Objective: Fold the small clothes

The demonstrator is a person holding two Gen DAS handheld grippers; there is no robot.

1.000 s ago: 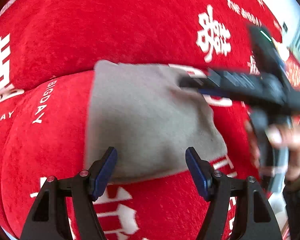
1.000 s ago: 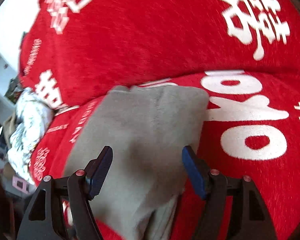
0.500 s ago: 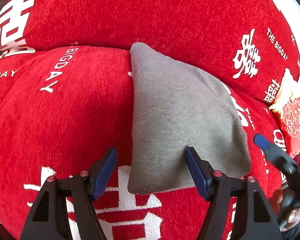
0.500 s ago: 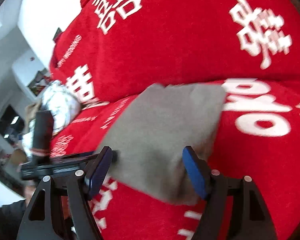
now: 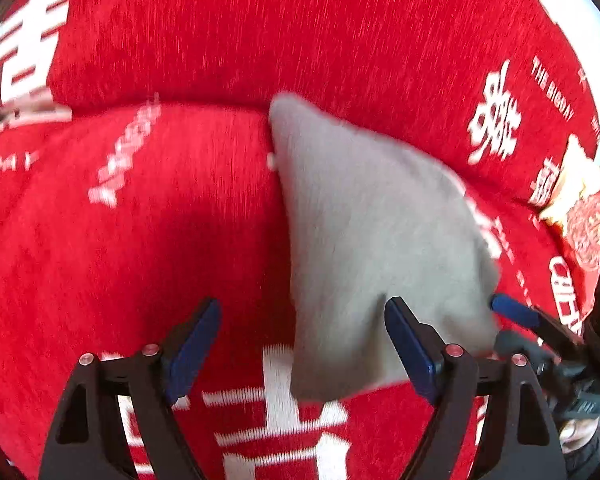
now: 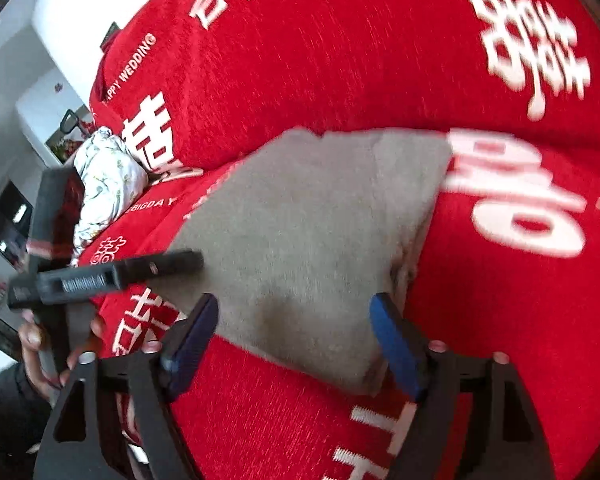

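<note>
The left claw (image 5: 302, 344) stands wide, its jaws having just been opening, and holds nothing; the grey cloth (image 5: 376, 240) lies folded flat ahead of it, its near left corner reaching between the pads without being pressed, most of it spreading beyond and to the right of the right pad (image 5: 410, 346). The right claw (image 6: 296, 338) is likewise spread wide, its jaws having also just been opening, and empty; the cloth's near edge lies between and just ahead of its fingers, untouched by the pads so far as the blur lets me tell. From the right view the left claw's black body shows off to the left, gripped by a hand (image 6: 40, 344). The cloth rests on the red cover (image 5: 140, 240) with white lettering. Further left sits a floral bundle (image 6: 104, 176)
</note>
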